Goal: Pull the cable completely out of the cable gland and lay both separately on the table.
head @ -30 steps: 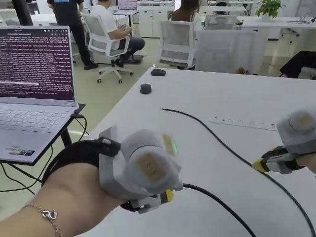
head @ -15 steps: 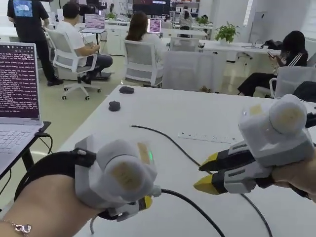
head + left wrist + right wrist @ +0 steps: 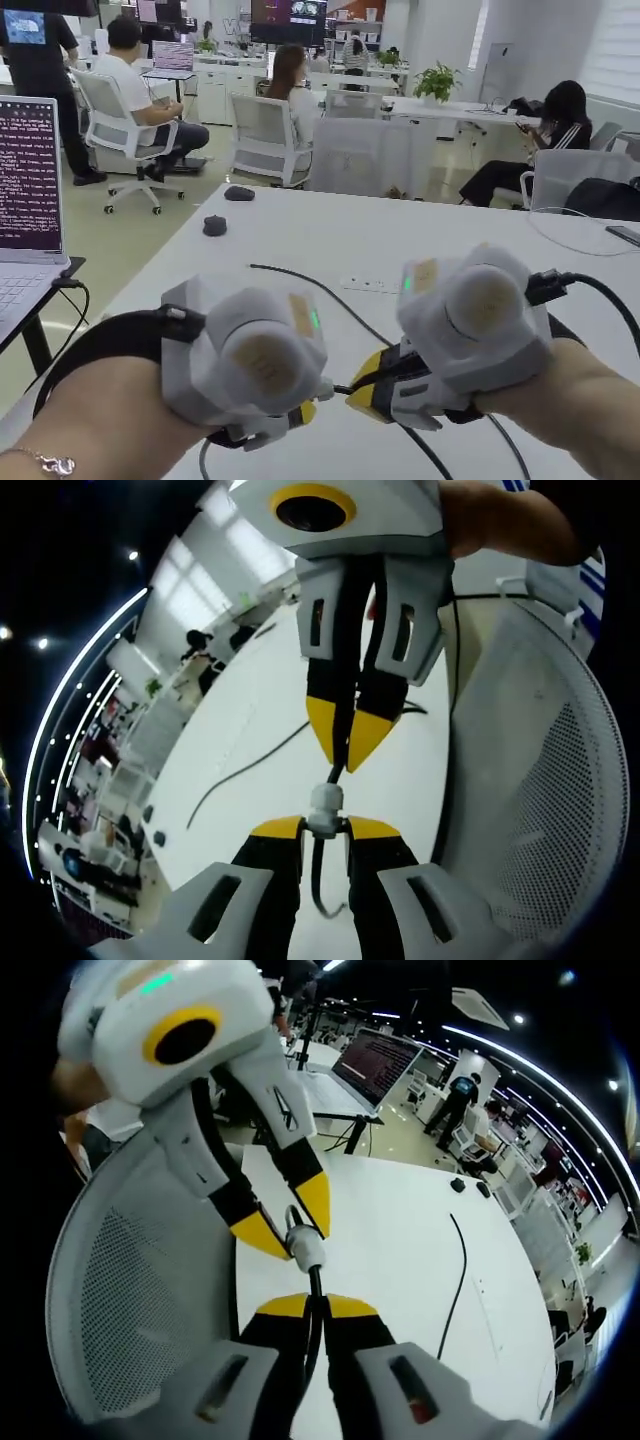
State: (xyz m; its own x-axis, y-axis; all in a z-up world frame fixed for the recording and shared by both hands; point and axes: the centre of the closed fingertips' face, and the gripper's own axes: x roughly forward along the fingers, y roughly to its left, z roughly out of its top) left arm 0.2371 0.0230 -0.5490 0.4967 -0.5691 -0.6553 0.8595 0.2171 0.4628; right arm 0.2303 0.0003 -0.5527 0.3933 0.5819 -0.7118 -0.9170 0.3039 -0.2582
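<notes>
While my left tongs [image 3: 327,827] clamp the cable gland [image 3: 325,805] and my right tongs [image 3: 315,1306] pinch the cable [image 3: 316,1282] just right of it (tips facing), its axis runs left-right.

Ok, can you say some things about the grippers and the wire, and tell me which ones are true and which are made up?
1. The left gripper is pinching the white cable gland. True.
2. The right gripper is open and holds nothing. False: it is shut on the black cable, right next to the gland.
3. The cable is already all the way out of the gland. False: it still runs through the gland, and both are held up above the white table.
4. A laptop with its screen lit stands off the table's left side. True.
</notes>
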